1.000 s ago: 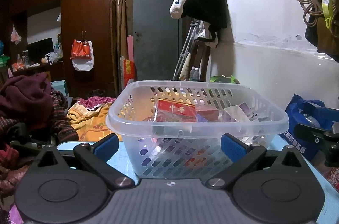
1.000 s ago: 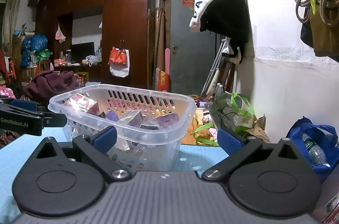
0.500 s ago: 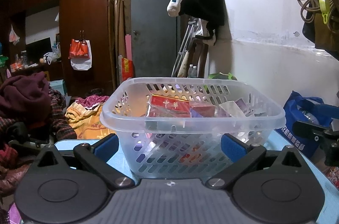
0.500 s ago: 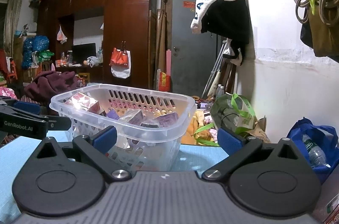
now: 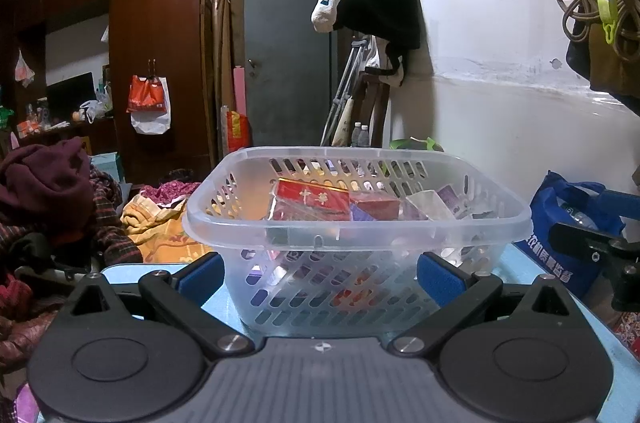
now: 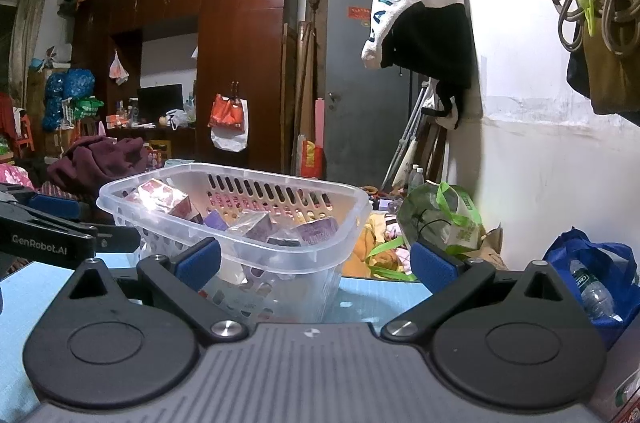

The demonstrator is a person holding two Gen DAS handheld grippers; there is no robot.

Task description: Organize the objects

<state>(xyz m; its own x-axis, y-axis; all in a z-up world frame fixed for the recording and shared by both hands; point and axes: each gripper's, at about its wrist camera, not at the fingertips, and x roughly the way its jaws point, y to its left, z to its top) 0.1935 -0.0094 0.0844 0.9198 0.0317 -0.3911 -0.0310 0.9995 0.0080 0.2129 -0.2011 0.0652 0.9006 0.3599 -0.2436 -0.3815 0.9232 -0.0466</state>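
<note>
A clear plastic basket stands on a light blue table. It holds a red box, a smaller red box and purple packets. My left gripper is open and empty, its blue pads just short of the basket's near wall. My right gripper is open and empty, low over the table to the basket's right. The basket also shows in the right wrist view. Each gripper shows at the edge of the other's view.
A white wall runs along the right. A blue bag and a green bag sit beyond the table's far right edge. Piled clothes lie to the left. A dark wardrobe and grey door stand behind.
The left wrist view has risen slightly, so the basket sits lower and a bit left in frame. Both grippers stay open and the basket's contents have not moved.
</note>
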